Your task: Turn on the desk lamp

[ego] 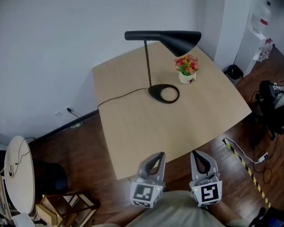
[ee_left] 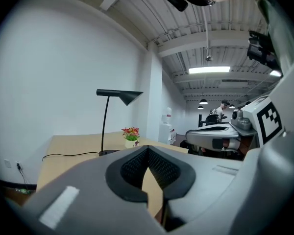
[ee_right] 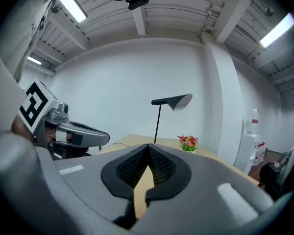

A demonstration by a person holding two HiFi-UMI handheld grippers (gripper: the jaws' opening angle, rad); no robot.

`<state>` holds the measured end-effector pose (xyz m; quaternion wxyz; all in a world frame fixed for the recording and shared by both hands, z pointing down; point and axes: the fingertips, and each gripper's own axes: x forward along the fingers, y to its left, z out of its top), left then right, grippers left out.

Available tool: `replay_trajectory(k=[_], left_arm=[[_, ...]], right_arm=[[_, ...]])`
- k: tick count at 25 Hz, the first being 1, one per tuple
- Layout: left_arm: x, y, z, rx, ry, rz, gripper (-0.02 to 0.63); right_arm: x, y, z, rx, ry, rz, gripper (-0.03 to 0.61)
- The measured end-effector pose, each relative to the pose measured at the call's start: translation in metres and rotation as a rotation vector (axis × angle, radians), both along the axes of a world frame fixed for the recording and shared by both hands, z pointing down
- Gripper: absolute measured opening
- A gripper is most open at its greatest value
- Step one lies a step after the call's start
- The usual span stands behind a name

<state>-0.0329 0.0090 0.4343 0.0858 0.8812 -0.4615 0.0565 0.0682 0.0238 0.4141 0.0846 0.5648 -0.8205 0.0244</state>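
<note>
The black desk lamp [ego: 164,93] stands at the far middle of the light wooden table [ego: 132,131], with its cone shade [ego: 180,41] unlit and its cord trailing left. Both grippers hover at the table's near edge, well short of the lamp. My left gripper [ego: 157,155] is shut, tips touching, with nothing held. My right gripper [ego: 199,154] is shut and empty beside it. In the left gripper view the lamp [ee_left: 118,96] rises beyond the closed jaw tips [ee_left: 148,148]. In the right gripper view the lamp [ee_right: 174,102] stands above the closed tips [ee_right: 148,146].
A small pot of red and yellow flowers [ego: 187,70] sits just right of the lamp base. A white wall backs the table. A round white side table [ego: 19,174] is at the left, and a black bin [ego: 234,72] and taped floor cable [ego: 244,162] lie to the right.
</note>
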Motion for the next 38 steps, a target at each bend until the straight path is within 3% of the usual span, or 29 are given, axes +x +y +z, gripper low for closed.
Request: replay_trajectory(k=[5, 12, 16, 27, 32, 38], left_arm=[[-0.036, -0.024, 0.004, 0.009, 0.004, -0.008, -0.002], [-0.079, -0.051, 0.014, -0.012, 0.021, -0.125, -0.002], [-0.094, -0.077, 0.021, -0.032, -0.027, -0.203, -0.002], [-0.084, -0.169, 0.034, -0.121, -0.048, -0.346, -0.002], [-0.066, -0.197, 0.046, -0.163, -0.062, -0.36, -0.002], [-0.081, -0.208, 0.063, -0.22, -0.116, -0.436, -0.002]], right_arm=[[-0.029, -0.03, 0.002, -0.013, 0.068, -0.013, 0.0], [-0.052, -0.076, 0.012, -0.038, 0.094, -0.085, 0.0], [-0.063, -0.123, 0.023, -0.047, 0.068, -0.153, 0.0], [-0.07, -0.264, 0.062, -0.11, 0.07, -0.303, 0.0], [-0.074, -0.323, 0.102, -0.172, 0.084, -0.324, 0.0], [-0.089, -0.383, 0.154, -0.268, 0.132, -0.328, 0.0]])
